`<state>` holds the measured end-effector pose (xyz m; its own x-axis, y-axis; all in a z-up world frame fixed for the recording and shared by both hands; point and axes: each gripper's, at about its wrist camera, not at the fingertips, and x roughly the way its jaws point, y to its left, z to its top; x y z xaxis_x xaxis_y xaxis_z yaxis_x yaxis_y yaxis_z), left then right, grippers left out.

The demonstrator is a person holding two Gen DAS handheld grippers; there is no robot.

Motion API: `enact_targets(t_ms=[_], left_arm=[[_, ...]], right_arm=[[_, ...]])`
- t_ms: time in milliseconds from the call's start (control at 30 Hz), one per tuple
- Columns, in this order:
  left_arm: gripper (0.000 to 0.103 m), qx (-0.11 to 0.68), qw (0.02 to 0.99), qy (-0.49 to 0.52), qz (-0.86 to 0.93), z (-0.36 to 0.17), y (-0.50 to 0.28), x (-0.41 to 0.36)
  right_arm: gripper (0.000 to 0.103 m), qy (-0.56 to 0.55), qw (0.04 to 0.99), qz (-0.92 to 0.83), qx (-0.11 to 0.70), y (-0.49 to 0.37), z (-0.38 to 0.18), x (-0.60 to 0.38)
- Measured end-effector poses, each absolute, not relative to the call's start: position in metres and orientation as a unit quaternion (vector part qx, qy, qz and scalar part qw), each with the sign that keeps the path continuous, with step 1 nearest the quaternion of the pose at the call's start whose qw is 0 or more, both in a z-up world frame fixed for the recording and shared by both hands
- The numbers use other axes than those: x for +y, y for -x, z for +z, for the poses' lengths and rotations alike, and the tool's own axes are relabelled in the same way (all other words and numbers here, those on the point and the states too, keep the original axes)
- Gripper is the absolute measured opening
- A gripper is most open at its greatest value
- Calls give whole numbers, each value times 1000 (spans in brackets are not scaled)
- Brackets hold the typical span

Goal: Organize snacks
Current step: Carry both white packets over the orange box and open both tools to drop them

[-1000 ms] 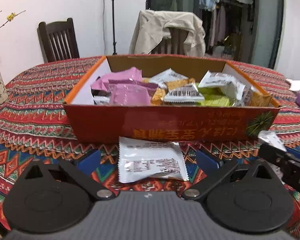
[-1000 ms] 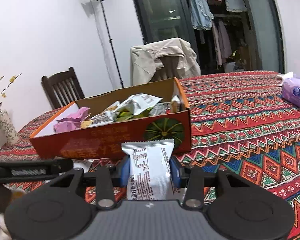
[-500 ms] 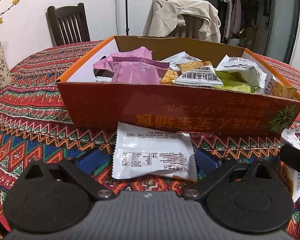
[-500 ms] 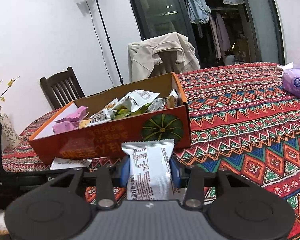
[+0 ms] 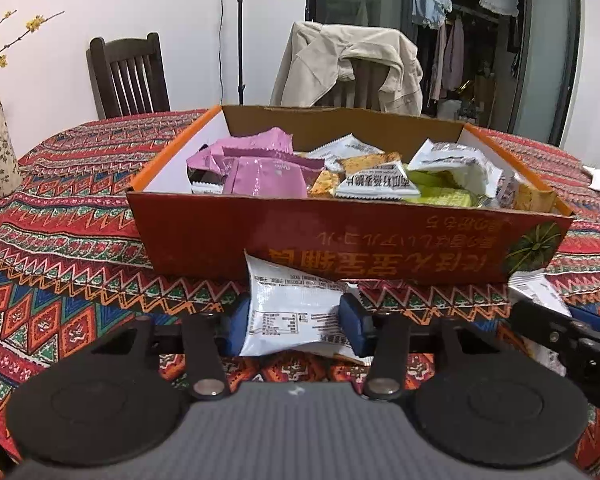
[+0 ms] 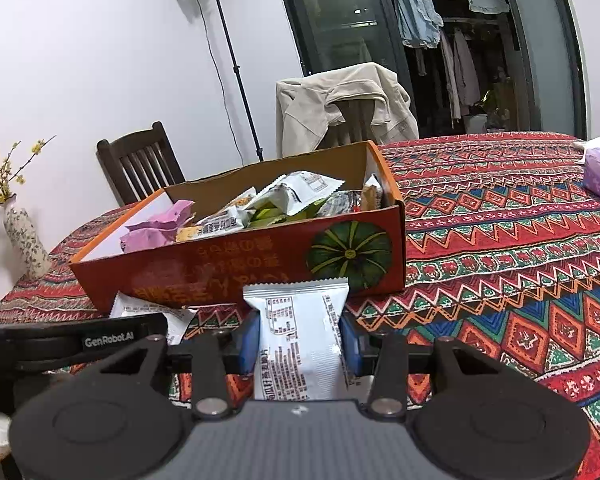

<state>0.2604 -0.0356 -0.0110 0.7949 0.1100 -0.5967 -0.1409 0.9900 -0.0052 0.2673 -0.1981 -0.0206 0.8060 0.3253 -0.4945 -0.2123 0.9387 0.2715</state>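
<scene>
Left gripper (image 5: 296,322) is closing its jaws, pads pressing a white packet (image 5: 290,312) just before the box (image 5: 340,236) of snacks. Right gripper (image 6: 298,340) stands clamped on another packet (image 6: 300,340), box (image 6: 240,264) ahead, slightly left.

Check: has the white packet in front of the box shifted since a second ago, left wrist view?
Yes. The white packet, earlier flat before the orange box, now bulges upward, pinched by the closing left gripper.
</scene>
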Motion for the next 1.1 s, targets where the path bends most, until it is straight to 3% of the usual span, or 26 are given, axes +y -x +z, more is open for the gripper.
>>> enact_targets(t_ms=[67,167,600,1100], left_arm=[[22,304,950,21,63,-8,-255,-36],[17,294,954,15,56,-4,-247,-35],[5,249,967,20,43,18,-217,-21],[4,179,984,17,10,71,-208,-13]], right_arm=[[41,-102,945,143,276,-267,-20,-199],[41,-101,945,145,273,-267,-20,-198],[41,-102,949,146,260,-261,-18,-199],[41,-71,960,165,214,-257,30,-183]])
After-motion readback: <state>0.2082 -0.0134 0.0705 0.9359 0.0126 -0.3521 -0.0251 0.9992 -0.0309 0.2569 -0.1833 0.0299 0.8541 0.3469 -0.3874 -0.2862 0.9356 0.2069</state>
